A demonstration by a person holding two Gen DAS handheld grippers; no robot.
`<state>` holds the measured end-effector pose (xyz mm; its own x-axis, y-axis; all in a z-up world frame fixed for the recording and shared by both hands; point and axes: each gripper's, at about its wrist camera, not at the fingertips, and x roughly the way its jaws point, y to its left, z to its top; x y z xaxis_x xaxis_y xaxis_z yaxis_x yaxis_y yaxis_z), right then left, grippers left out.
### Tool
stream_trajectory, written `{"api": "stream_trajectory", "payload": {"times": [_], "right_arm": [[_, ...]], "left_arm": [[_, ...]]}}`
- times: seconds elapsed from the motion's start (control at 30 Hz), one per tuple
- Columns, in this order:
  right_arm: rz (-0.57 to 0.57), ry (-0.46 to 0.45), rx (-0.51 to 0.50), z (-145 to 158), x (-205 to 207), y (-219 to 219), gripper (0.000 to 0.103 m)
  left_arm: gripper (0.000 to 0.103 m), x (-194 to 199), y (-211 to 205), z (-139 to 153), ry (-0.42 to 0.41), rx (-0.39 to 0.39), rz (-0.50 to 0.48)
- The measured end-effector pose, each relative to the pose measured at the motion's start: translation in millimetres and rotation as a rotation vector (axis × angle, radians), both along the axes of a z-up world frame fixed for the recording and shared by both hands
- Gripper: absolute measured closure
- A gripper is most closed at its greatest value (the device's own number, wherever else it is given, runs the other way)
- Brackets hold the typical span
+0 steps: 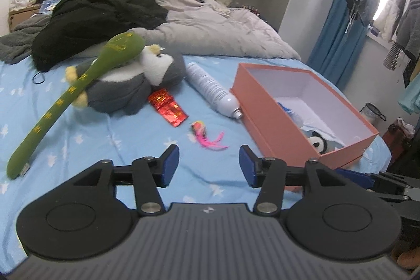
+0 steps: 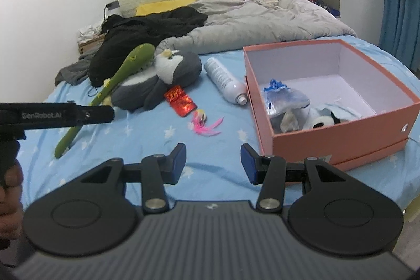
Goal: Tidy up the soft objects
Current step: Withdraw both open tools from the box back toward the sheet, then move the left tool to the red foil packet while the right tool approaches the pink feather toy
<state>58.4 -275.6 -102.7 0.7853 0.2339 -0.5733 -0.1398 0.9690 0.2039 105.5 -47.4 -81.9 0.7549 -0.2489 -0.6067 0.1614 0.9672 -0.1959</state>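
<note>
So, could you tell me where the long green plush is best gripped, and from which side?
Probably the thin tail half of the long green plush, taken from above with the jaws across it. That part lies free on the blue sheet, while its thick head end rests on the grey penguin plush. It looks narrow enough there for the open left gripper.

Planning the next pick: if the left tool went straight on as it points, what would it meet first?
Probably the pink feather toy on the blue sheet, just beyond the open, empty left tool; depth is uncertain.

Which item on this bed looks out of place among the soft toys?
The white spray bottle lies on its side on the blue sheet, between the grey penguin plush and the orange box. It looks hard, not soft.
</note>
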Motion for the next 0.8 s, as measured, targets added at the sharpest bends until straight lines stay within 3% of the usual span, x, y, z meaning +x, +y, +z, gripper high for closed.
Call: {"api": "stream_trajectory", "payload": {"times": [0.37,0.5,0.8], "right_arm": [[0.038,0.044,-0.024,-11,-5,20,0.054],[0.047,0.055,-0.026,-19,5,23,0.054],[0.073,0.064,-0.039,-37,35,30,0.054]], "left_arm": [[0.034,-5,23,-15,0.036,0.007,0.061],[0.027,5,27,-26,0.057,0.009,0.078],[0.022,47,31,-54,0.079,0.011,0.087]]}}
